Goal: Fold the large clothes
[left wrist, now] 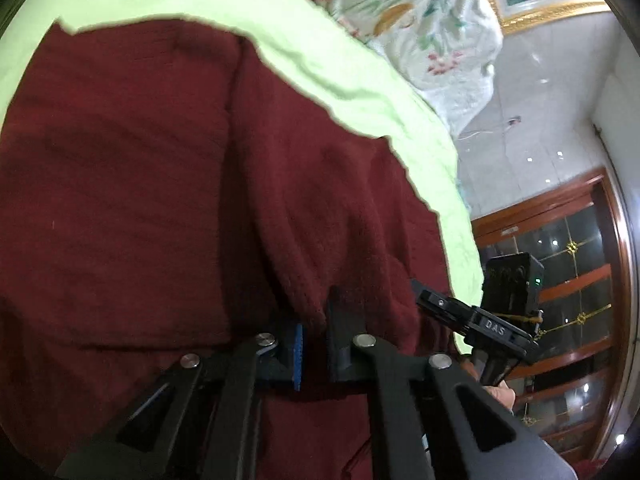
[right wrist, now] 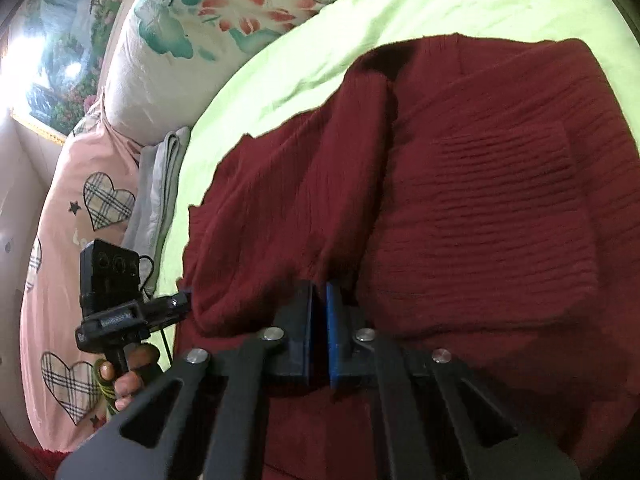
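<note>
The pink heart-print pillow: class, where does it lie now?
In the right wrist view the pink heart-print pillow lies at far left, beside the green sheet, below the floral pillow.

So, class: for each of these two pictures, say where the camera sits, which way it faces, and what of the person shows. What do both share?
Left wrist view: on the left gripper, looking down along its fingers at the red sweater; the right gripper and hand show.
Right wrist view: on the right gripper, facing the sweater; the left gripper and hand show.
Shared: sweater, green sheet, flowered quilt.
</note>
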Demonstrator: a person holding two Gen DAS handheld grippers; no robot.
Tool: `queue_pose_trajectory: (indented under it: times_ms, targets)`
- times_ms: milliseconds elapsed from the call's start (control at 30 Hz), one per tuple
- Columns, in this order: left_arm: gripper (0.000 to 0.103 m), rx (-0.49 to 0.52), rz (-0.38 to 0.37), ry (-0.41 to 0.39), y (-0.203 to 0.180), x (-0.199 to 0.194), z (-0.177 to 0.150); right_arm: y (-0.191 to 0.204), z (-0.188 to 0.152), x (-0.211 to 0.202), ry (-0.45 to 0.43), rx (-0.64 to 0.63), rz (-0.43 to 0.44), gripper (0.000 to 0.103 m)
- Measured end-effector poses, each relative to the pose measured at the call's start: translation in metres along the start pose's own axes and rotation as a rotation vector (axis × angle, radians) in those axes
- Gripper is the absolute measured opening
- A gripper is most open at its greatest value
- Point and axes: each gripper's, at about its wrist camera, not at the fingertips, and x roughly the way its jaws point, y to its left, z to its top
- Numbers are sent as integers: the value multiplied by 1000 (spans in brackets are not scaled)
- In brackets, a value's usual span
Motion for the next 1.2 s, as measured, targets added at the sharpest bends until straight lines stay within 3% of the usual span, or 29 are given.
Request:
queue_pose_trajectory:
  times_ms: [167, 233, 367, 467, 633, 700, 800, 900, 1000, 1133, 1200]
  targets:
    - [7, 103, -123, -193, -16, -41, 1, 6, 10, -49, -209, -15, 180, 6]
    - [7, 135, -121, -195, -10, -38, -4, 0, 7, -49, -204, -18, 187, 6]
    - [8, 63, -59, -80, 23, -4, -10, -12, -6, -24, -127, -33, 75, 6]
    - [8, 61, -19, -41, 26, -2, -14, -18, -14, -17, -56, -10, -23, 9]
    - [8, 177, 113, -54, 1, -21, -19, 9, -14, -50, -132, -105, -169, 14]
    - [8, 207, 89, -83, -13, -26, -19, 19, -10, -58, -158, -120, -115, 14]
    - [8, 244, 46, -94, -34, -20, -20, 38, -7, -44, -120, -154, -26, 14]
    - [11, 258, 109, -56, -35, -2, -23, 44, -12, -14, -8, -176, -92, 14]
    - [11, 205, 144, -8, -16, 10, -26, 30, -26, -1, 71, -160, -188, 14]
    - [16, 168, 146, -50, -6, -7, -33, 12, -41, -28, 39, -115, -185, 16]
    - [24, 158, 164, -74, -5, -21, -40, 12, -47, -40, 25, -123, -173, 29]
